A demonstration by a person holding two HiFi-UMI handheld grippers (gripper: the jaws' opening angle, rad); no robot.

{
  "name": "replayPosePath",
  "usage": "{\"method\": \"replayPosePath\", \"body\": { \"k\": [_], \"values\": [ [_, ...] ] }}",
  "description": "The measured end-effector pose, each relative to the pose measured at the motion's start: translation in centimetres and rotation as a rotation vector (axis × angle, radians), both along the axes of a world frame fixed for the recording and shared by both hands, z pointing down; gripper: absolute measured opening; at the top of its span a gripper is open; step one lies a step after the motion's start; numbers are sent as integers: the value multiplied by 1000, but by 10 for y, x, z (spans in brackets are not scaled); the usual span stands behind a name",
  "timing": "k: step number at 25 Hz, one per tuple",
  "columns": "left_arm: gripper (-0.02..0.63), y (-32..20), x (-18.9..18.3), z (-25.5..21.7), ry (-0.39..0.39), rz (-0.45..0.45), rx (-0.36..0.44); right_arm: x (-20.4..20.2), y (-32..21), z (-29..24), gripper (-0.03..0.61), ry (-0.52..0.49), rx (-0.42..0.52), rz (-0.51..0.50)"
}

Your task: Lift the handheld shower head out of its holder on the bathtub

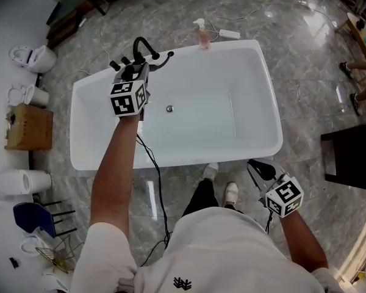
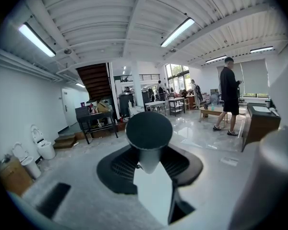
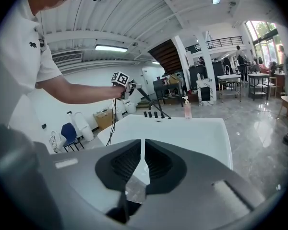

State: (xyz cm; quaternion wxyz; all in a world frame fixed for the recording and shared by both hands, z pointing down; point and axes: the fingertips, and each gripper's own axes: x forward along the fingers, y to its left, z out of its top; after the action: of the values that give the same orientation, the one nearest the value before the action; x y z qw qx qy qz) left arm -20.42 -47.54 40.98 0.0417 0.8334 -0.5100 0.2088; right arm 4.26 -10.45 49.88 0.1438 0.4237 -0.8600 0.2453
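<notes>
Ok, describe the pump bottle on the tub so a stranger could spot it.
Find the white bathtub on the grey marble floor and follow its far rim, where the black faucet stands. The pump bottle stands upright on that rim, right of the faucet in the head view; it alone is pink with a white pump, its neighbours all black.

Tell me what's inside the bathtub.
Only a round metal drain shows on the floor of the white bathtub. The left gripper and forearm cover a strip near its left end; what lies beneath them cannot be seen.
</notes>
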Motion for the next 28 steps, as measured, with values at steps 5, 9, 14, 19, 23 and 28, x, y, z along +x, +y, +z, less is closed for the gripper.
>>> {"method": "replayPosePath", "body": {
  "k": [5,9,14,19,23,28],
  "values": [
    [140,41,1,-16,1,-1,14,-1,15,-5,35,-5,17,-26],
    [140,70,1,-26,15,-2,18,-2,25,-7,35,-10,33,-43],
    [140,105,1,-36,5,3,20,-2,42,-6,35,-10,32,-64],
    [140,140,-1,-49,10,-4,33,0,55,-6,35,-10,37,-78],
    [140,168,-2,-61,25,-16,47,1,64,-7,35,-15,41,-88],
    [140,205,-6,-73,24,-24,61,-4,76,-7,35,-19,51,-115]
  ]
}}
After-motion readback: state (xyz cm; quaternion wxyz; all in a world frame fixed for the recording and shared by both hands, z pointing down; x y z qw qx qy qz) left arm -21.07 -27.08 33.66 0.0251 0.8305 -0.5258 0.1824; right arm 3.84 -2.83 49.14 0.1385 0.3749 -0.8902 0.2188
